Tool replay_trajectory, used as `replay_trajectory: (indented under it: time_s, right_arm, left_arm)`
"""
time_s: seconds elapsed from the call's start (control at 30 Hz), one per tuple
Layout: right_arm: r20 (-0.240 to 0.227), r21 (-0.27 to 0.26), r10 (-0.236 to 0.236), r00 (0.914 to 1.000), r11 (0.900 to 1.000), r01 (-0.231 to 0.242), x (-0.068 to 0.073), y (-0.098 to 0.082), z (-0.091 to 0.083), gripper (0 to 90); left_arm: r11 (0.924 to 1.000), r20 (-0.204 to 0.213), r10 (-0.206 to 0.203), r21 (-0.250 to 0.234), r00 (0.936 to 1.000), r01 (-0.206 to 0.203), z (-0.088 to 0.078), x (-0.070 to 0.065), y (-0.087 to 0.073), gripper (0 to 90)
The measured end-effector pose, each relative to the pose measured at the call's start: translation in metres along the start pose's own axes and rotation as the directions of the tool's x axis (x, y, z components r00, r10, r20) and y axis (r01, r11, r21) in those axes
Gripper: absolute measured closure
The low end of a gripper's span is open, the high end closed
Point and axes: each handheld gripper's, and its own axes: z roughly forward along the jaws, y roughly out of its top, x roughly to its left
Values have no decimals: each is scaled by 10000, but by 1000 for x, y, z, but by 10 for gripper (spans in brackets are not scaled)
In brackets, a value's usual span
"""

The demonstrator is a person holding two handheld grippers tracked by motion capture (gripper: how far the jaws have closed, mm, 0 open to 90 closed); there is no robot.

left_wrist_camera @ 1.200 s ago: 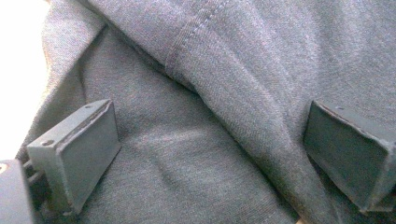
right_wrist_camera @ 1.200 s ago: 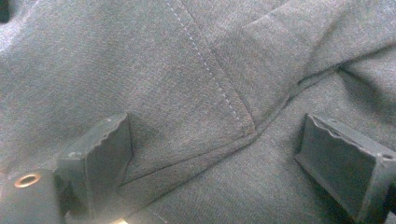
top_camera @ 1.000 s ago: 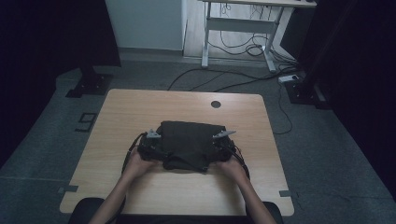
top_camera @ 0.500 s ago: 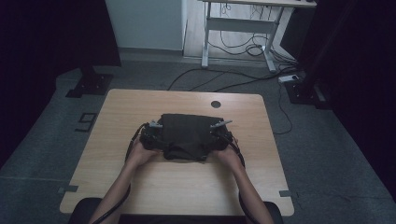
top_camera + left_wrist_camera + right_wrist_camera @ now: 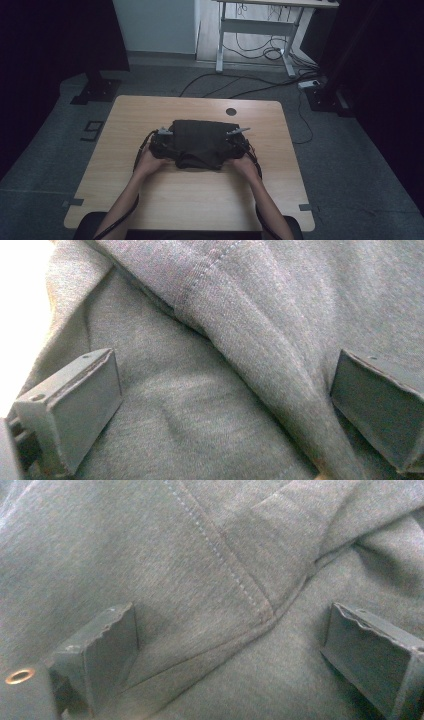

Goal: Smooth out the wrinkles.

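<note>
Mid-fold on dark grey garment (image 5: 200, 142), bunched at counter (image 5: 125, 190) centre. Left gripper (image 5: 161, 142) at its 9 o'clock edge, right gripper (image 5: 237, 142) at 3 o'clock, both w/ jaws spread wide, cloth under and between them, nothing pinched. Next, prob: close on a fold/seam each side, then lift evenly.

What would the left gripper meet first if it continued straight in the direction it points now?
Most likely the dark grey folded fabric garment. The left gripper has its jaws open and points at a thick seamed fold lying between them. How close the cloth is cannot be judged exactly.
</note>
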Motion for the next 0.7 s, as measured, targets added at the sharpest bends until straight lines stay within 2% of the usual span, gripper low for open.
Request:
replay_trajectory:
  time_s: [0.13, 0.17, 0.27, 0.37, 0.43, 0.5, 0.57, 0.6, 0.63, 0.7]
  right_arm:
    - [-195, 167, -87, 9998, 9998, 90, 0, 2, -6, 87]
    - [-195, 167, -87, 9998, 9998, 90, 0, 2, -6, 87]
    - [-430, 107, -223, 9988, 9997, 228, 4, 1, -13, 83]
    - [-528, 44, -315, 9981, 9995, 317, 6, 2, -18, 83]
    - [-606, -173, -502, 9969, 9986, 493, 11, 3, -28, 83]
    - [-642, -351, -550, 9964, 9980, 528, 13, 4, -35, 84]
    - [-732, -621, -624, 9954, 9964, 579, 15, 3, -44, 83]
    - [-747, -769, -650, 9951, 9953, 593, 16, 2, -48, 82]
    - [-765, -888, -685, 9947, 9941, 617, 17, 1, -52, 81]
    - [-719, -1050, -767, 9945, 9921, 689, 18, -3, -60, 80]
  left_arm:
    - [9992, -176, 333, 239, 9993, -328, -8, -5, 6, 1]
    - [9992, -176, 333, 239, 9993, -328, -8, -5, 6, 1]
    - [9965, -375, 802, 251, 9961, -793, -19, -14, 9, 1]
    - [9955, -438, 939, 134, 9946, -934, -26, -18, 10, 1]
    - [9937, -468, 1092, -188, 9929, -1102, -38, -23, 12, 1]
    - [9926, -498, 1171, -257, 9919, -1185, -42, -25, 12, 2]
    - [9874, -534, 1492, -453, 9874, -1516, -54, -32, 11, 5]
    - [9874, -534, 1492, -453, 9874, -1516, -54, -32, 11, 9]
    - [9830, -468, 1714, -588, 9841, -1740, -62, -36, 8, 11]
    - [9813, -424, 1790, -646, 9829, -1815, -66, -38, 7, 10]
